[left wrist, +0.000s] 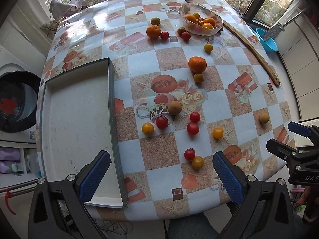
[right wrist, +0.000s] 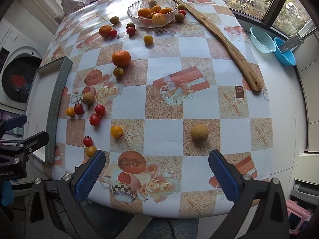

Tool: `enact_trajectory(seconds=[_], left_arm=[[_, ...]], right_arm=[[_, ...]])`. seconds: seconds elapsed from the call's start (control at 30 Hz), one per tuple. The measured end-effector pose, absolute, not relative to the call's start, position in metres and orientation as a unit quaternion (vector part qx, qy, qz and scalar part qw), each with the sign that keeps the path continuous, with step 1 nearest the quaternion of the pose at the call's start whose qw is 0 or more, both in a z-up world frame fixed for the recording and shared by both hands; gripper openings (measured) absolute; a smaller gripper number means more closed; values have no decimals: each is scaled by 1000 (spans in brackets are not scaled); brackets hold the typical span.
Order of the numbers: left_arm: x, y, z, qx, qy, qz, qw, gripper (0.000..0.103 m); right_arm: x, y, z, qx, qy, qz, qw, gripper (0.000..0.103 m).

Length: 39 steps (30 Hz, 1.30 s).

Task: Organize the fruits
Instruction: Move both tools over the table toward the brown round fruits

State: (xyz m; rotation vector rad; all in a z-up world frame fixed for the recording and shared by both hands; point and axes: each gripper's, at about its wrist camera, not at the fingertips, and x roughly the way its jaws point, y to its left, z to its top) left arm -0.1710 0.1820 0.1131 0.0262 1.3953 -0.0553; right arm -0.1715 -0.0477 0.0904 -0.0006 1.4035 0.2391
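Several loose fruits lie on the patterned table: an orange, red cherry tomatoes, yellow tomatoes and a tan round fruit. A glass bowl at the far side holds several oranges and tomatoes. An empty grey-rimmed tray sits at the left. My left gripper is open and empty above the near table edge. My right gripper is open and empty, just short of the tan fruit.
A long wooden spatula lies along the right side of the table. Two blue basins stand on the sill at right. A washing machine is at the left. A cloth bundle lies at the far left corner.
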Motion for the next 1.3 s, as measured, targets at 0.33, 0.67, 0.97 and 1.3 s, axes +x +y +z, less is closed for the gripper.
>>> enact_trajectory(seconds=[0.33,0.67,0.97,1.3], left_arm=[[-165,191,113,-3,646,-16,763,103],[-165,189,121,2,636,-20,771,103],[-169,189,118,-4,641,-16,767,103],[-172,187,118,-1,639,-18,769,103]], right_arm=[[-175,-47,85,14,685,93,722,103],[-165,-59,83,27,699,52,713,103],[-167,-55,81,22,703,53,709,103],[-170,-58,85,30,694,48,717,103]])
